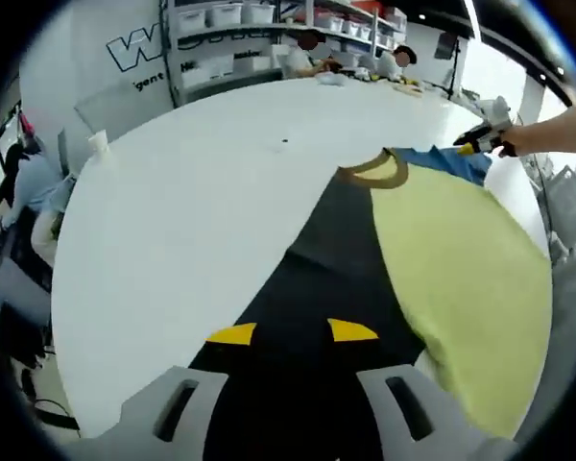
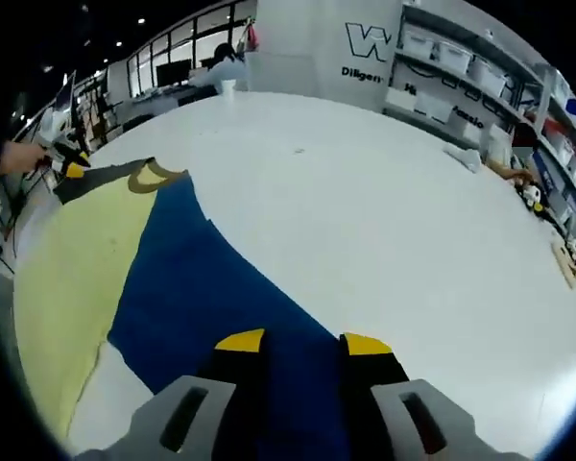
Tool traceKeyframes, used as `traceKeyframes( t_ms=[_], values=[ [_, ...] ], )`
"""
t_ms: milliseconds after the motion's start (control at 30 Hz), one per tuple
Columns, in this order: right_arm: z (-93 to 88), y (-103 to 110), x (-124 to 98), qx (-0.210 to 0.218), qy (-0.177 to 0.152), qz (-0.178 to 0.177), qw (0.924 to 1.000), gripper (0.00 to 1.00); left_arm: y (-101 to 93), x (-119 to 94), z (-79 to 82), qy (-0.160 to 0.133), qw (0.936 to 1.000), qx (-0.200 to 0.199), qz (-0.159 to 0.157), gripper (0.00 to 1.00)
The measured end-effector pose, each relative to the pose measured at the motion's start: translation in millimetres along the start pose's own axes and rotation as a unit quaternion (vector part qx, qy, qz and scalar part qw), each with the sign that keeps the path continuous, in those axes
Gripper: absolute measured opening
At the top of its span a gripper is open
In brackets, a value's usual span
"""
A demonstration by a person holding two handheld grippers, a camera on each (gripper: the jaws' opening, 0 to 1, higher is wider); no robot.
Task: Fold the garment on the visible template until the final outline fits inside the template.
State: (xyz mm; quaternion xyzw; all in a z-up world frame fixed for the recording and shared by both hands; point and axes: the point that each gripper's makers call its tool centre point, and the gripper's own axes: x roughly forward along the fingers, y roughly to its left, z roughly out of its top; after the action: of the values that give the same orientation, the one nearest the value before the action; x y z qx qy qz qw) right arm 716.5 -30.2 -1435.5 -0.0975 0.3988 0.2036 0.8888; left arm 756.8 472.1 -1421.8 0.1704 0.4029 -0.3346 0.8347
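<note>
One white table (image 1: 192,221), one garment (image 1: 461,259) spread flat on it: a yellow-green body between a black sleeve (image 1: 317,259) and a blue sleeve (image 2: 202,288). Two claws work the ends. The left claw (image 1: 293,332) pinches black cloth, the right claw (image 2: 302,343) pinches blue. My call: lift both evenly, carry the sleeves inward over the yellow, keep the edges taut.

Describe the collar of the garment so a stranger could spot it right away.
Start at the big white table, then the garment of black, yellow-green and blue panels spread on it. The collar is the curved tan band at its far end, the garment's only brownish part.
</note>
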Motion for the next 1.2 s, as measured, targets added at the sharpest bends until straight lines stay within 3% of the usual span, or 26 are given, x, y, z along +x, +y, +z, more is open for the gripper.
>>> traceKeyframes(
  t_ms=[67, 267, 400, 467, 500, 533, 633, 733, 833, 900, 967, 1067, 1200],
  values=[
    [-4.3, 1, 3, -0.018, 0.024, 0.021, 0.9993, 0.30, 2.3, 3, 2.3, 0.008, 0.9999, 0.003, -0.008, 0.32],
    [1.3, -14, 8, -0.038, 0.032, 0.033, 0.9982, 0.27, 5.8, 10, 2.2, 0.032, 0.9990, -0.004, -0.030, 0.28],
    [1.8, -16, 8, -0.052, 0.045, 0.049, 0.9964, 0.19, 4.4, 14, 1.3, 0.041, 0.9983, -0.011, -0.041, 0.26],
    [1.1, -10, 8, -0.094, 0.047, 0.060, 0.9927, 0.12, 7.6, 16, -0.2, 0.046, 0.9983, -0.005, -0.034, 0.26],
    [0.6, -5, 9, -0.086, 0.047, 0.065, 0.9931, 0.08, 11.8, 16, 0.3, 0.046, 0.9986, 0.003, -0.026, 0.24],
    [1.1, -2, 9, -0.108, 0.046, 0.071, 0.9906, 0.05, 13.4, 17, 0.1, 0.046, 0.9986, 0.002, -0.027, 0.22],
    [2.4, 0, 10, -0.113, 0.041, 0.067, 0.9904, 0.00, 21.4, 19, 1.9, 0.043, 0.9988, 0.008, -0.020, 0.19],
    [3.3, -3, 11, -0.122, 0.040, 0.062, 0.9899, 0.00, 31.7, 21, 6.2, 0.035, 0.9994, 0.002, -0.002, 0.25],
    [3.5, -4, 12, -0.135, 0.038, 0.064, 0.9881, 0.00, 30.6, 23, 5.6, 0.035, 0.9993, -0.002, -0.013, 0.24],
    [3.7, -5, 12, -0.137, 0.037, 0.064, 0.9879, 0.00, 30.7, 24, 5.3, 0.037, 0.9992, -0.004, -0.015, 0.20],
    [5.4, -9, 13, -0.150, 0.037, 0.052, 0.9866, 0.00, 28.0, 23, 4.0, 0.042, 0.9989, 0.002, -0.022, 0.07],
    [9.1, -12, 17, -0.146, 0.035, 0.045, 0.9877, 0.00, 29.4, 24, -0.8, 0.052, 0.9982, -0.024, -0.015, 0.07],
    [15.8, -19, 23, -0.146, 0.034, 0.030, 0.9882, 0.00, 41.5, 21, -7.3, 0.056, 0.9973, -0.042, 0.020, 0.07]
  ],
)
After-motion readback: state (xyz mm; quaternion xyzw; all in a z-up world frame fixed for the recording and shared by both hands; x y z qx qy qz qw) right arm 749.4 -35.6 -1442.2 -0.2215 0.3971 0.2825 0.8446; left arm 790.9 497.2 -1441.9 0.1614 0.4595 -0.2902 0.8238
